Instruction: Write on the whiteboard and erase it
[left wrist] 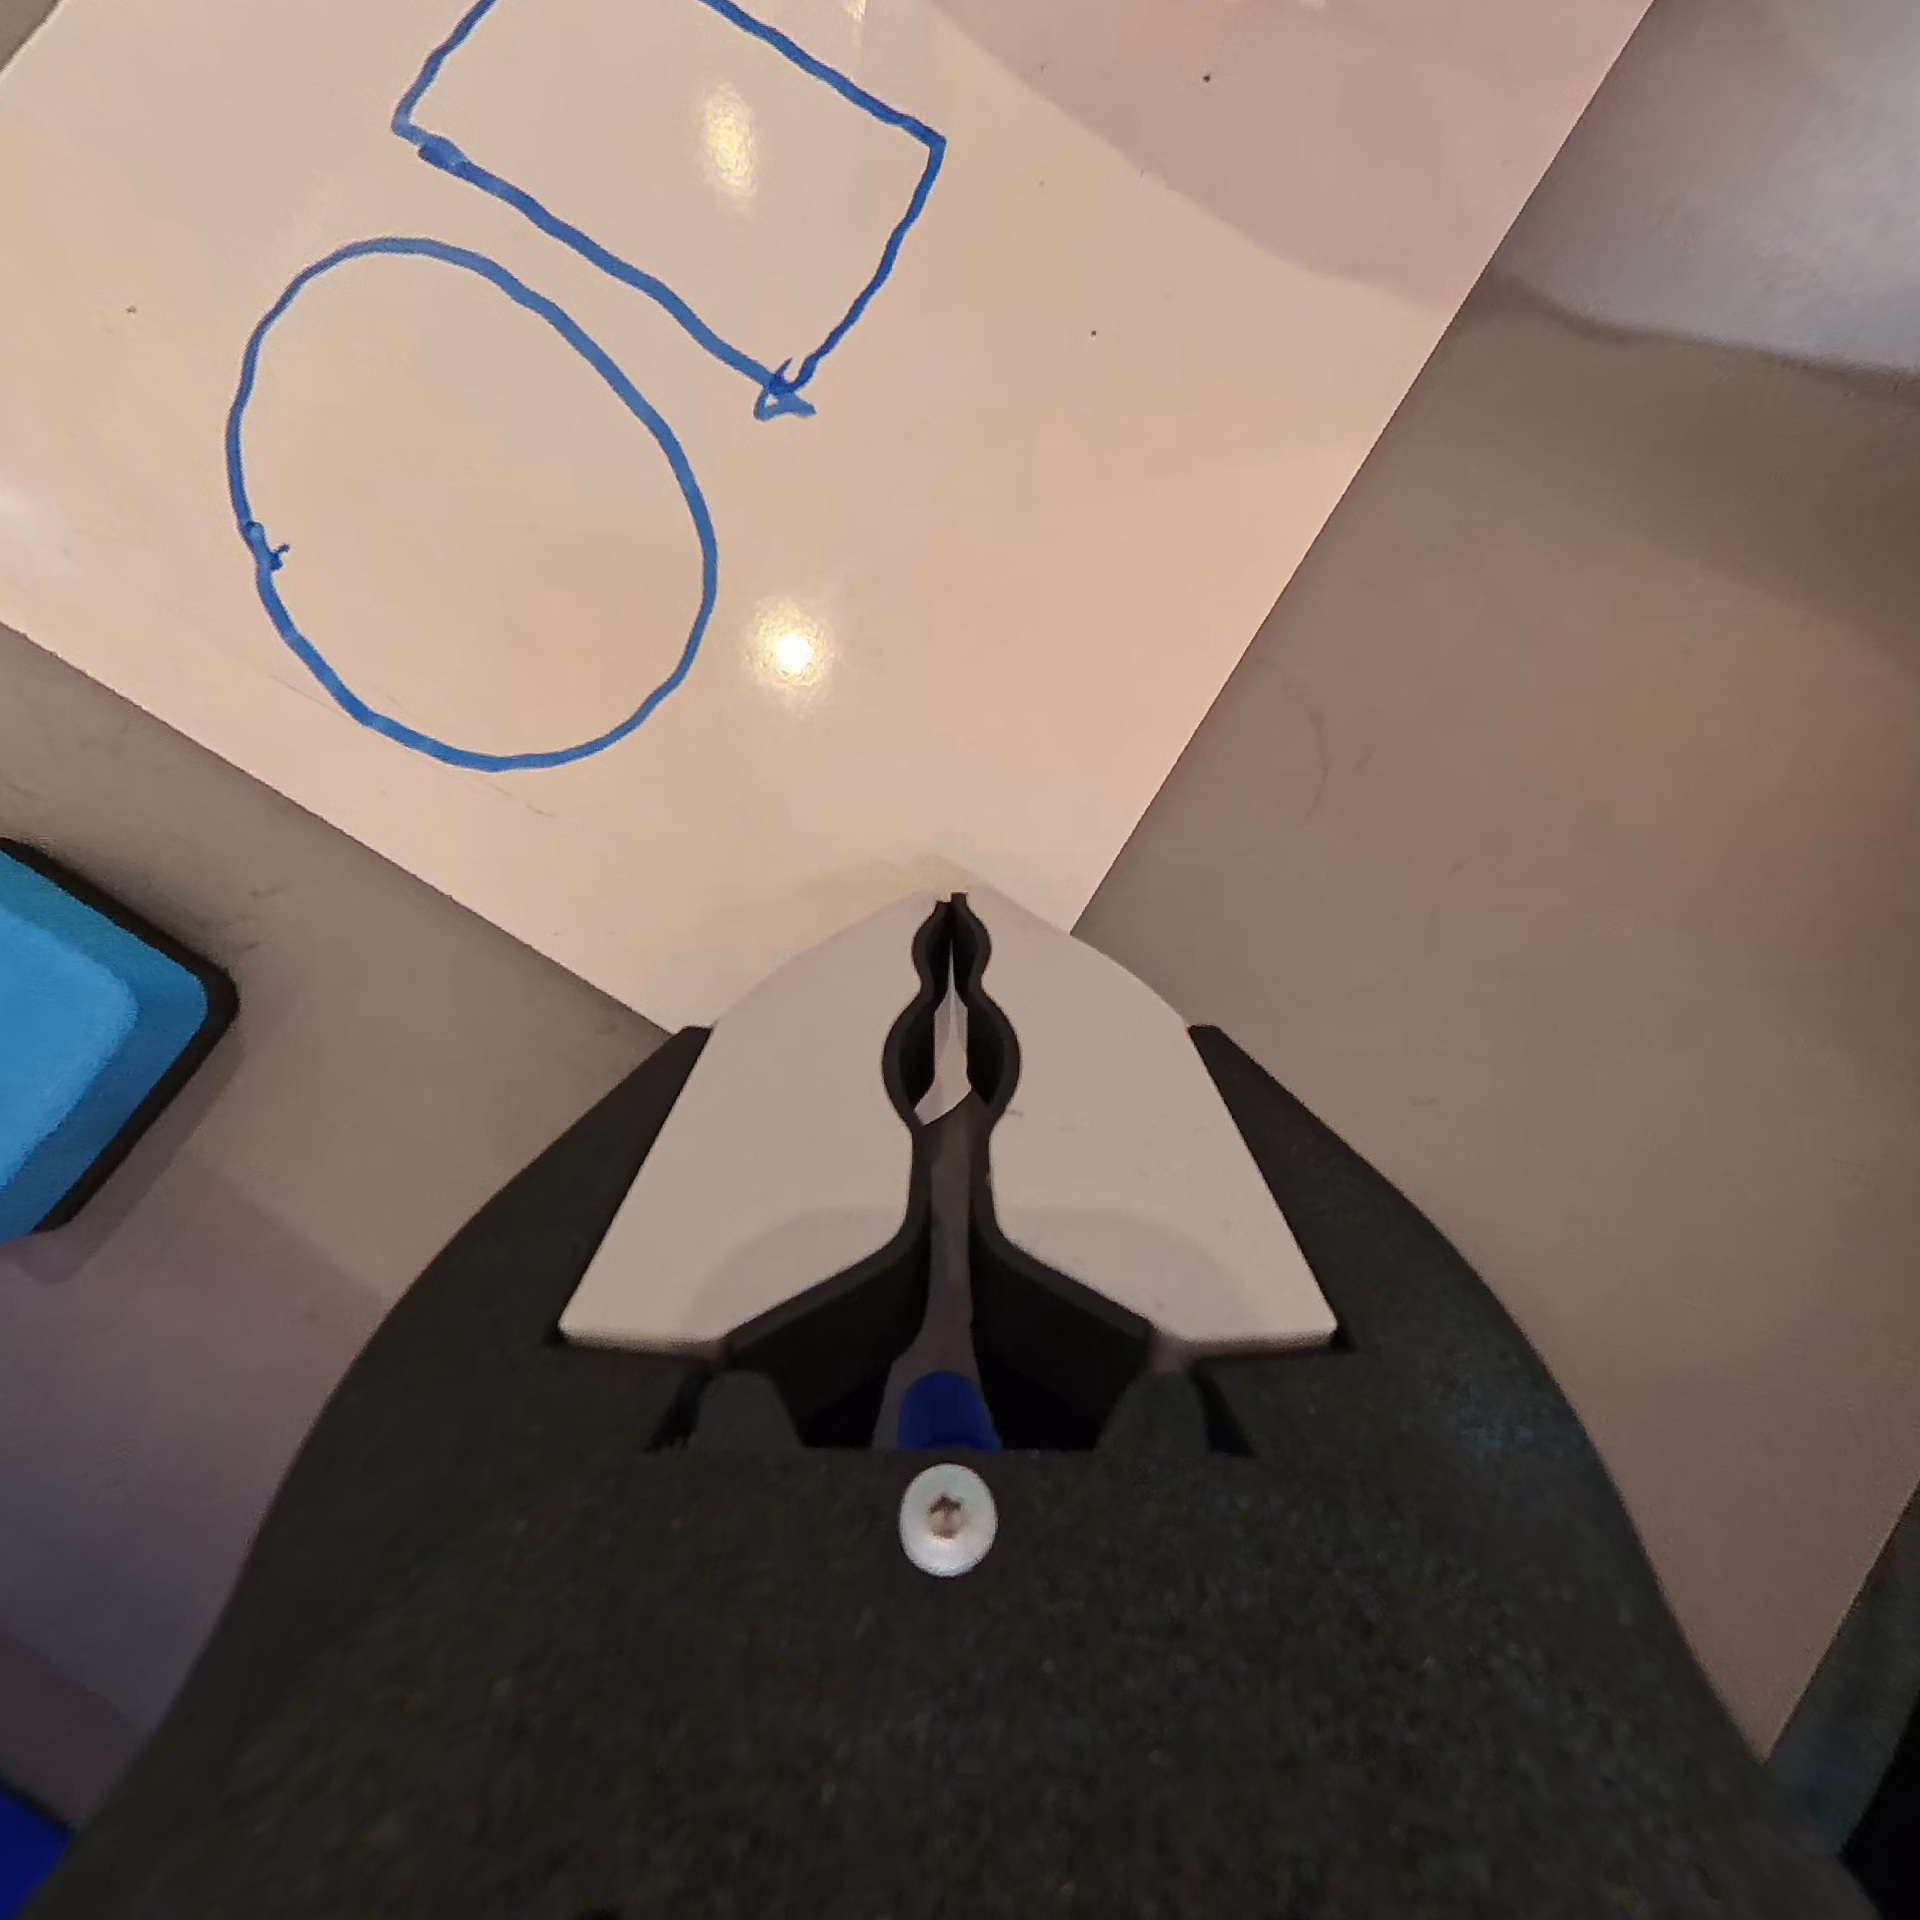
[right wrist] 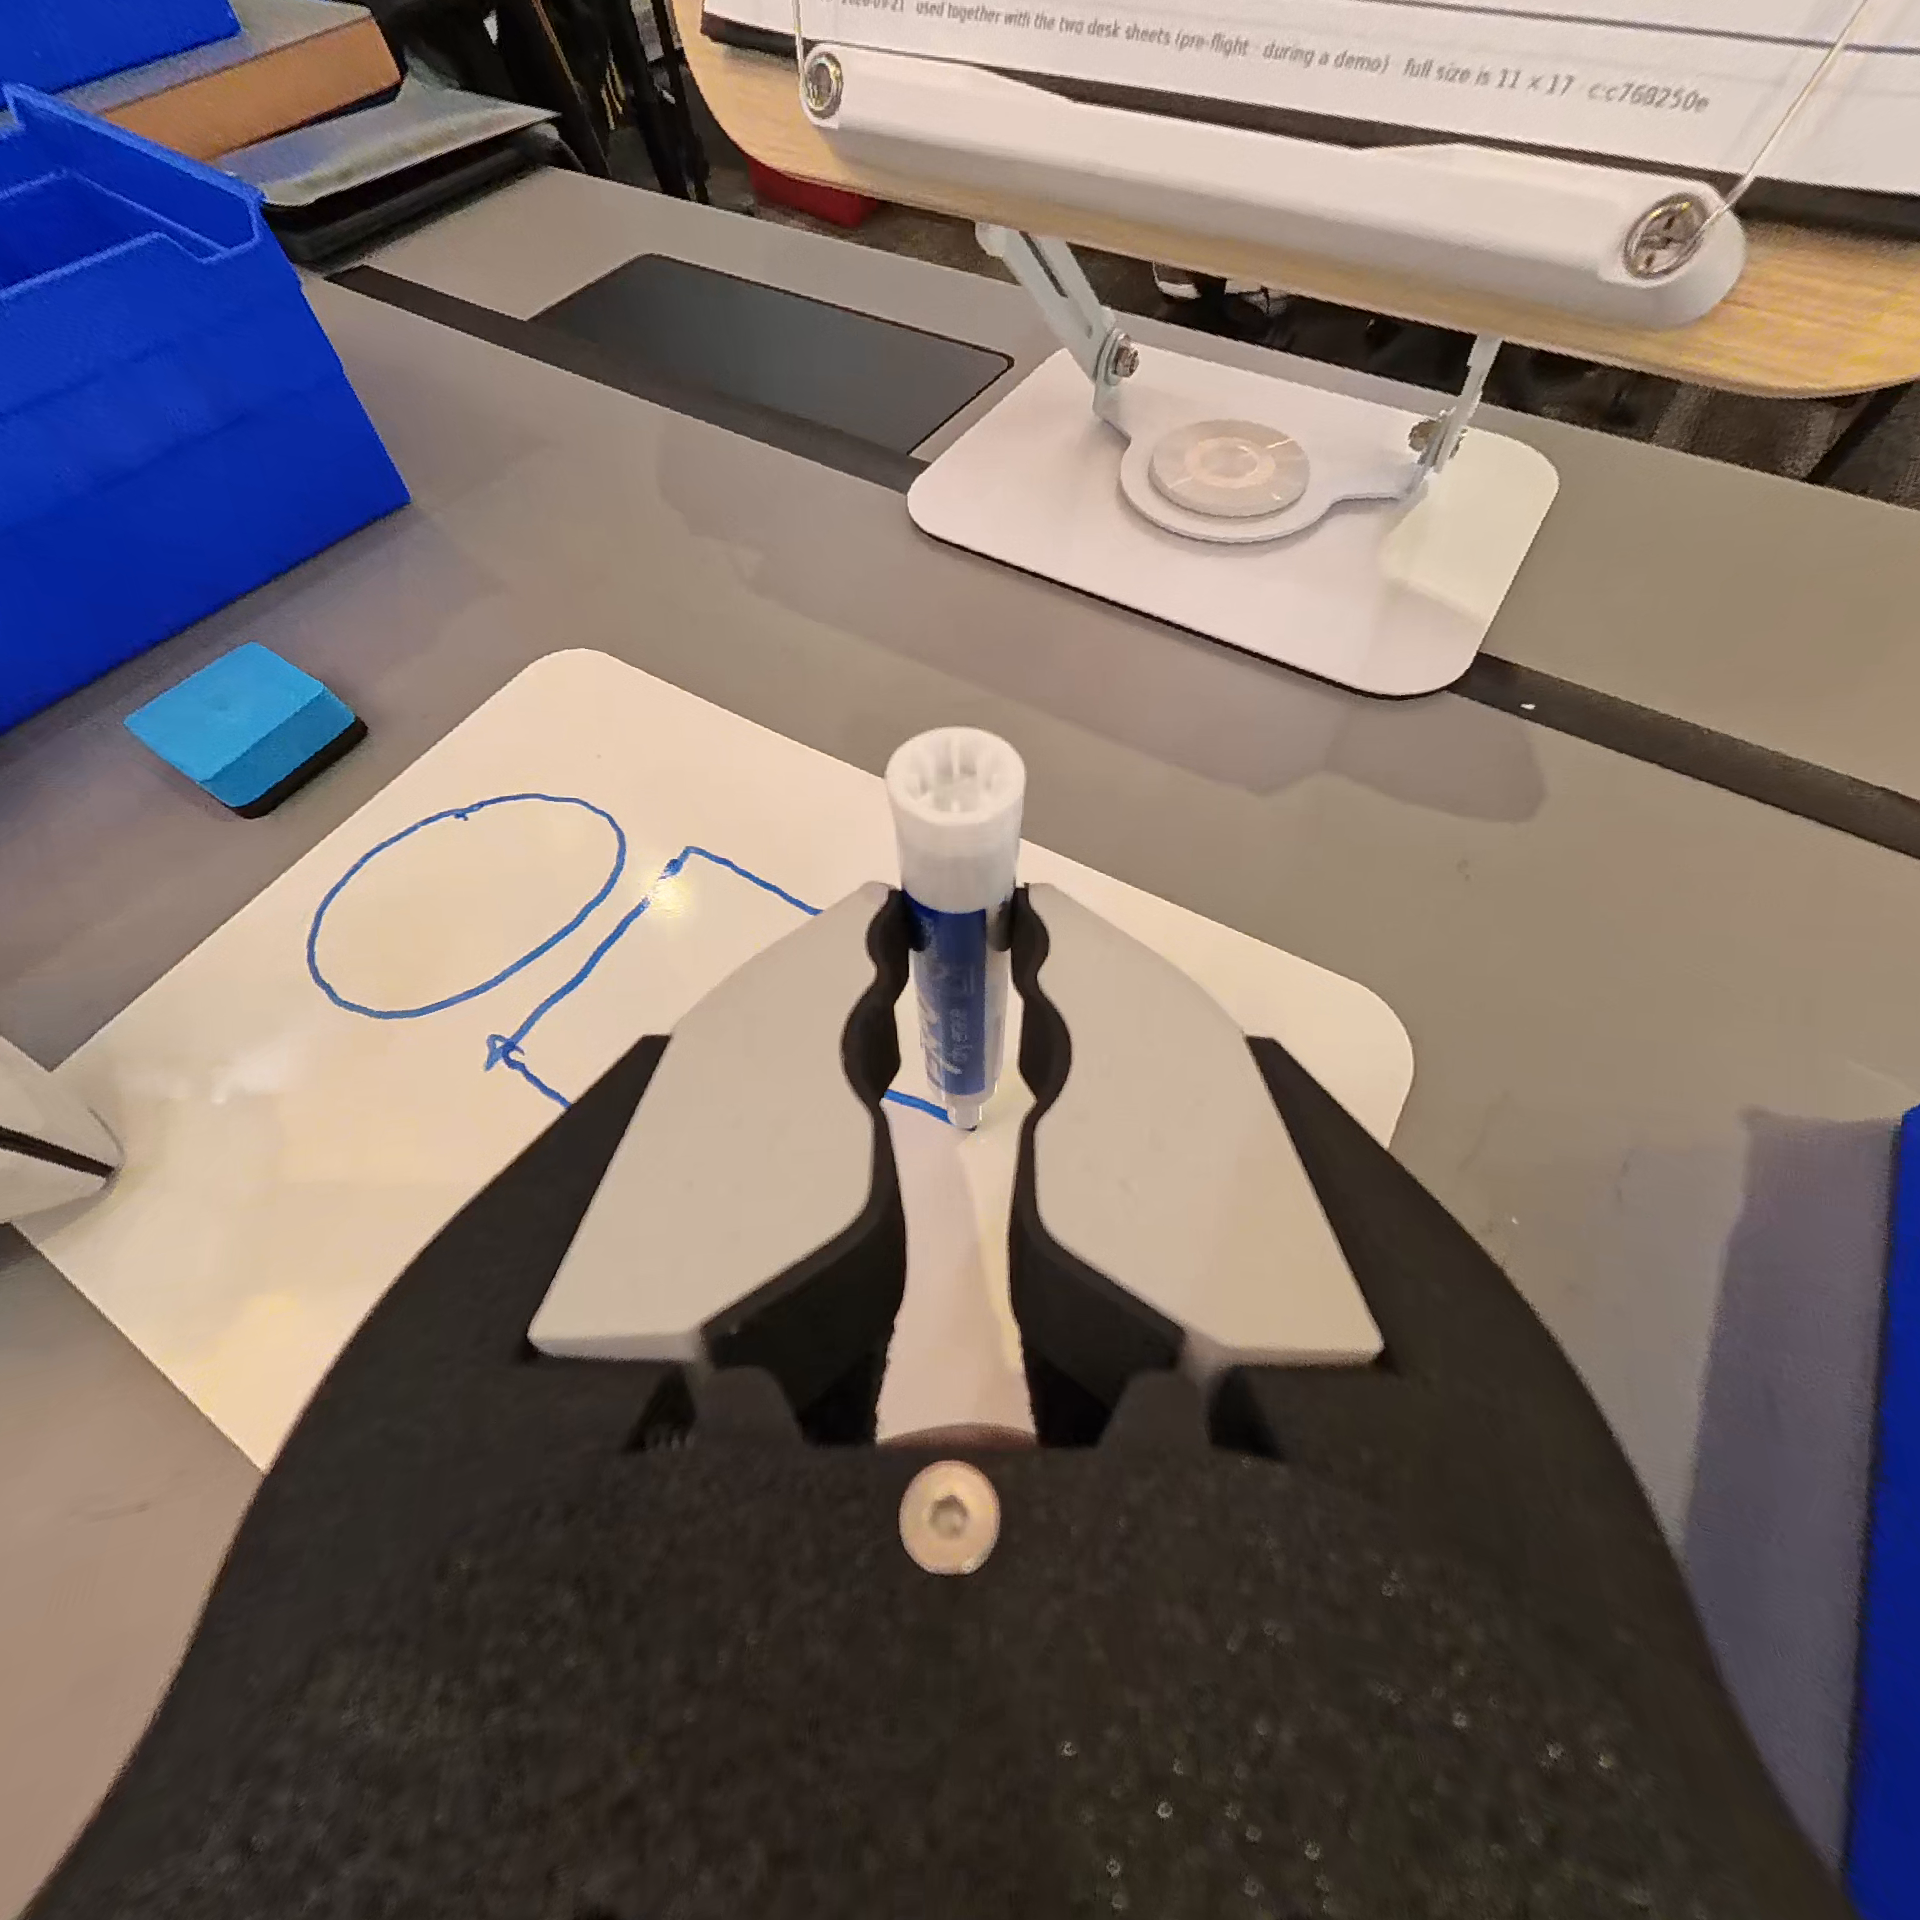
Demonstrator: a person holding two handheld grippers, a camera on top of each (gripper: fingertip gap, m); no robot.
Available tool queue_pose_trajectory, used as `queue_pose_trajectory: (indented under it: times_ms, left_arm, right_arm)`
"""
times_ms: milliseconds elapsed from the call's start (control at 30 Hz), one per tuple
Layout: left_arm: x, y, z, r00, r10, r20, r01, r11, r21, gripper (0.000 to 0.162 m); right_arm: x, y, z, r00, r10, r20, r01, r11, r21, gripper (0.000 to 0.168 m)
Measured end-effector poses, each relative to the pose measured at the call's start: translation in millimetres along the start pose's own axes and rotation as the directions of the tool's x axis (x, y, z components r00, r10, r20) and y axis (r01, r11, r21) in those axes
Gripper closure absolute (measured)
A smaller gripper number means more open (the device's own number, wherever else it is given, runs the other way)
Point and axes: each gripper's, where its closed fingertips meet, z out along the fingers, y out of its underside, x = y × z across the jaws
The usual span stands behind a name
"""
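Right claw (right wrist: 954,914) gripping marker (right wrist: 956,997), eraser (right wrist: 244,722) nearby

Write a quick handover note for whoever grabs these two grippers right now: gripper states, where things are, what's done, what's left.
Right gripper: shut on the blue marker, held about upright, tip on or just above the whiteboard at the rectangle's line.
Left gripper: shut, at the whiteboard's near corner; nothing visibly gripped at the fingers' tips.
Whiteboard lies flat on the grey table. Blue eraser sits on the table beside the board, in front of the blue bin.
Done: an oval and a rectangle are drawn in blue.
Left: finish any writing, put the marker down, pick up the eraser, wipe the board.
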Motion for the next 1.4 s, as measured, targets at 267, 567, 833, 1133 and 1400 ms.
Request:
queue_pose_trajectory:
  times_ms: [267, 567, 833, 1133, 1400]
  left_arm:
    - [-0.1, 0.1, -0.2, 1.0, -0.008, -0.009, 0.008, 1.0, 0.006, 0.162]
    - [-0.4, 0.9, -0.7, 1.0, -0.007, -0.008, 0.007, 1.0, 0.006, 0.162]
    - [-0.4, 1.2, -0.8, 1.0, -0.001, -0.002, 0.001, 1.0, 0.001, 0.162]
    - [-0.3, 1.0, -0.6, 1.0, 0.005, 0.005, -0.005, 1.0, -0.003, 0.162]
    - [0.1, 0.6, -0.3, 1.0, -0.004, 0.001, 0.004, 1.0, 0.001, 0.162]
  right_arm:
    - [-9.2, 1.1, -0.7, 1.0, -0.016, 0.006, 0.016, 1.0, -0.009, 0.15]
    - [-32.9, 6.3, -7.9, 0.999, -0.018, 0.041, 0.019, 1.0, -0.011, 0.15]
    - [-33.4, 5.2, -8.6, 0.999, -0.02, 0.047, 0.02, 1.0, -0.009, 0.15]
    - [27.9, -35.7, -44.3, 0.999, 0.017, -0.041, -0.013, 0.993, 0.114, 0.15]
    - [39.9, -28.0, -48.4, 0.999, 0.02, -0.046, -0.015, 0.994, 0.107, 0.15]
